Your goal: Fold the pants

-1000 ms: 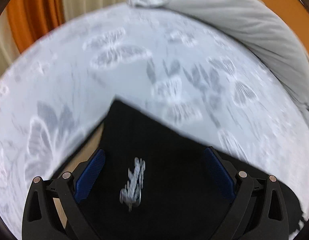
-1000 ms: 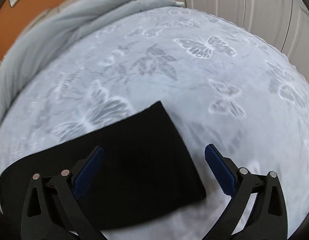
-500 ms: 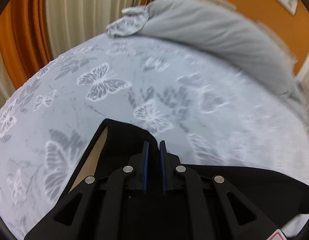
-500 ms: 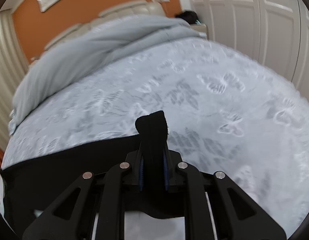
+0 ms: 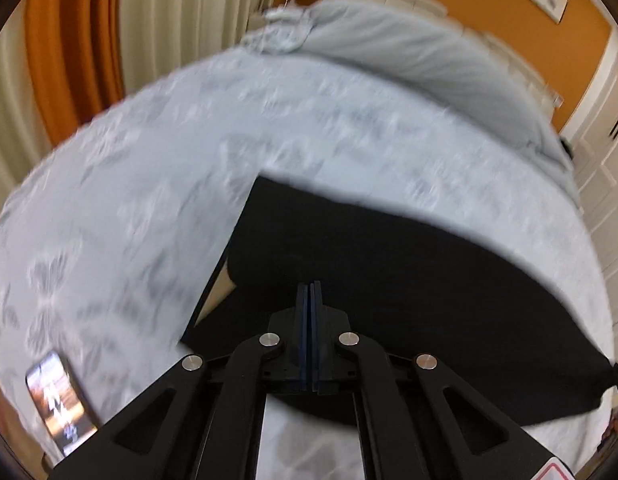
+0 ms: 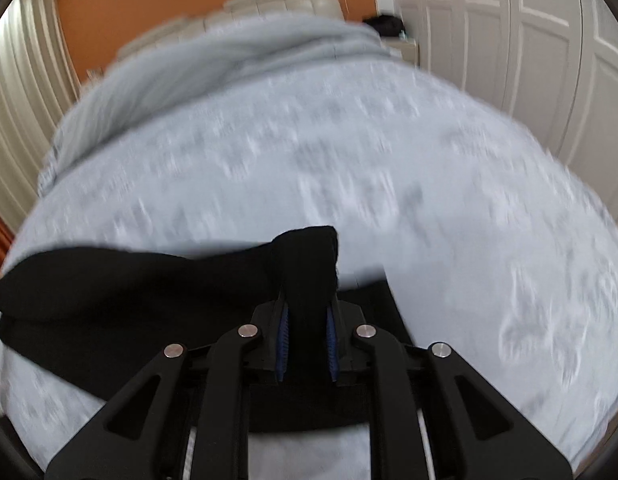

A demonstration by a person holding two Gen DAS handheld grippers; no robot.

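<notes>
Left gripper (image 5: 310,292) pressed fully together, black pants (image 5: 389,272) spread just beyond its tips; pinch not discernible. Right gripper (image 6: 307,312) clamped on a bunched fold of pants (image 6: 305,264), jaws easing apart slightly. Butterfly-print bedspread (image 5: 149,200) beneath, phone (image 5: 59,404) at left, orange wall (image 6: 97,4). Plain, dark, partly folded.

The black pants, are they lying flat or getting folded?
Getting folded. The black pants have one end bunched up between the right gripper's fingers, lifted over the rest lying on the bed.

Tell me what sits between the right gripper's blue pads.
A bunched fold of the black fabric pants fills the gap in the right gripper, seen in the right wrist view.
</notes>
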